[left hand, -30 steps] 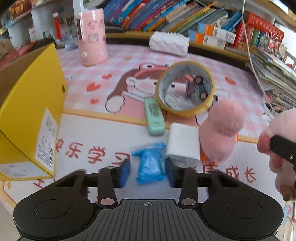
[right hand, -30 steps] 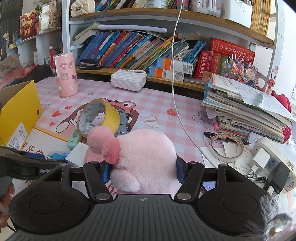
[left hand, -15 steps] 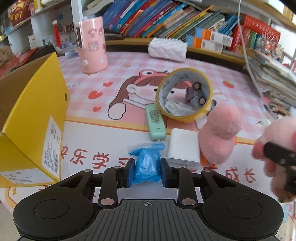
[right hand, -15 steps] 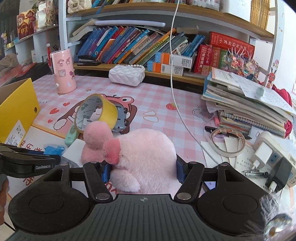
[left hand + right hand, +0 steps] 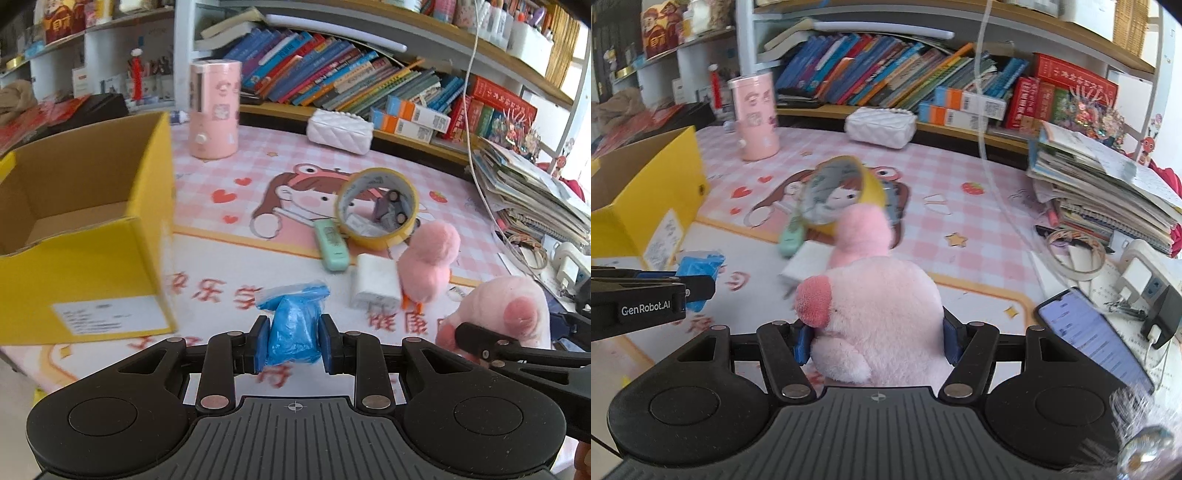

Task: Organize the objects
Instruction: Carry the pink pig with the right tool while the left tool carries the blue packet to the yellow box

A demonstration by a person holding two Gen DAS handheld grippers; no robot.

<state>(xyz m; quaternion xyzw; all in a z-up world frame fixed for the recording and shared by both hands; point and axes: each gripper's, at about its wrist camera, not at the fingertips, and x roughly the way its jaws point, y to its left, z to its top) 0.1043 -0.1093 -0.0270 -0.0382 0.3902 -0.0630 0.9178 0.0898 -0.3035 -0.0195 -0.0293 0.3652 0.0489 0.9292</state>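
my left tool [image 5: 292,342] is clamped on the blue plastic bag [image 5: 293,332], lifted off the counter [image 5: 229,266] just right of the yellow box [image 5: 85,236]. my right tool [image 5: 877,341] grips the pink plush pig [image 5: 882,314], further right of the box, beyond the bag, near the tape roll [image 5: 838,195].

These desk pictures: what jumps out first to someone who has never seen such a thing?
A fluffy pink plush pig fills the near middle, squeezed between the right gripper. To its left, the left gripper pinches a crumpled blue plastic bag. Beyond that stands an open yellow cardboard box at the desk's left edge.
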